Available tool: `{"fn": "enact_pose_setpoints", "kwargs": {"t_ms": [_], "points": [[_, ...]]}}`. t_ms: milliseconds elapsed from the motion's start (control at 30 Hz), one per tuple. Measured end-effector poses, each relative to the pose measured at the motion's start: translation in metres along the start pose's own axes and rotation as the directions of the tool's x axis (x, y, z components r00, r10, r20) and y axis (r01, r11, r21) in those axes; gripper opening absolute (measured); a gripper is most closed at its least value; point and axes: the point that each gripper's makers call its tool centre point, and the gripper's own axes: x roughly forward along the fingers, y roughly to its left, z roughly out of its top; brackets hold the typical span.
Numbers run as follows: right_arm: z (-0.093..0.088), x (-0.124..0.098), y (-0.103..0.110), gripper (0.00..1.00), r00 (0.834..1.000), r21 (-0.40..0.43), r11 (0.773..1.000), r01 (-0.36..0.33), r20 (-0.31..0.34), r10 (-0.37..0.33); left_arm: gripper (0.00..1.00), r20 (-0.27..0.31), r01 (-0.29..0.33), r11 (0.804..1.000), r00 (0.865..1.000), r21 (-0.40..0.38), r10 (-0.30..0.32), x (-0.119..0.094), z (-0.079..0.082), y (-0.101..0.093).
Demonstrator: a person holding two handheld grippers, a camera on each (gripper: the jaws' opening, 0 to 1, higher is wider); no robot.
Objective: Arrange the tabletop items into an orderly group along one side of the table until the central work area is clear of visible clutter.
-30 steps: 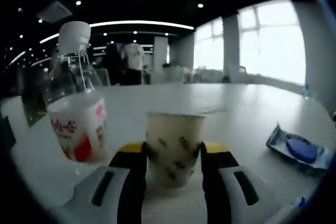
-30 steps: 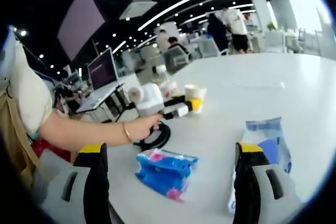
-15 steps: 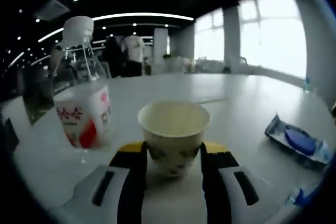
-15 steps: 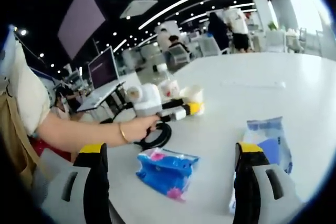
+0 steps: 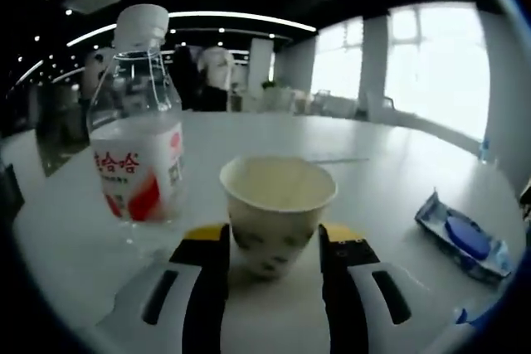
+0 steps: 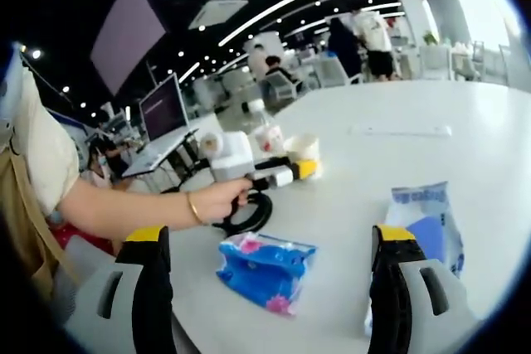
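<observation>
A patterned paper cup [image 5: 278, 213] sits upright between my left gripper's [image 5: 274, 248] black, yellow-tipped jaws, which are shut on its sides. Its empty inside faces the left gripper view. A clear water bottle [image 5: 139, 143] with a white cap and a red-and-white label stands just left of the cup. The right gripper view has the same left gripper [image 6: 282, 175], cup [image 6: 304, 148] and bottle [image 6: 267, 135] at the far side of the white table [image 6: 398, 155]. My right gripper [image 6: 274, 288] is open, its jaws wide apart around a crumpled blue packet [image 6: 265, 269].
A blue-and-white packet [image 6: 425, 221] lies by the right jaw, and it shows at the right as a packet [image 5: 463, 238] in the left gripper view. A black cable loop [image 6: 249, 218] lies under the person's hand [image 6: 217, 200]. A laptop [image 6: 163, 112] stands beyond the table's left edge. People stand far behind.
The left gripper view has tipped downward, so the cup's opening now shows and the bottle stands straighter and closer. The right gripper has stayed put.
</observation>
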Motion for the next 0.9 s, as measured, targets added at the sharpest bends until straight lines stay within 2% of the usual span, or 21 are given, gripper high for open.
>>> {"fn": "enact_pose_setpoints", "kwargs": {"t_ms": [267,367,667,733,800,900], "points": [[0.002,0.0,0.002,0.99,1.0,0.009,1.0,-0.011,0.006,0.011,0.55,-0.003,0.041,0.999,0.999,0.01,-0.041,-0.009,0.006,-0.012],[0.002,-0.001,-0.001,0.99,1.0,0.011,1.0,0.007,0.009,-0.007,0.59,-0.017,0.06,0.998,0.998,0.035,-0.06,-0.015,0.006,-0.018],[0.009,-0.008,-0.011,1.0,0.999,0.023,0.999,0.042,0.034,-0.042,0.71,-0.074,0.083,0.996,0.994,0.041,-0.08,-0.03,0.002,-0.02],[0.01,-0.008,-0.011,1.0,0.998,0.024,0.999,0.045,0.04,-0.045,0.76,-0.075,0.089,0.995,0.994,0.041,-0.086,-0.034,0.004,-0.021],[0.012,-0.009,-0.011,1.0,0.998,0.021,0.999,0.044,0.045,-0.045,0.84,-0.063,0.111,0.994,0.992,-0.006,-0.111,-0.041,0.007,-0.026],[0.014,-0.009,-0.008,1.0,0.998,0.025,0.999,0.032,0.056,-0.033,0.87,-0.071,0.124,0.991,0.99,0.04,-0.121,-0.049,0.01,-0.028]]}}
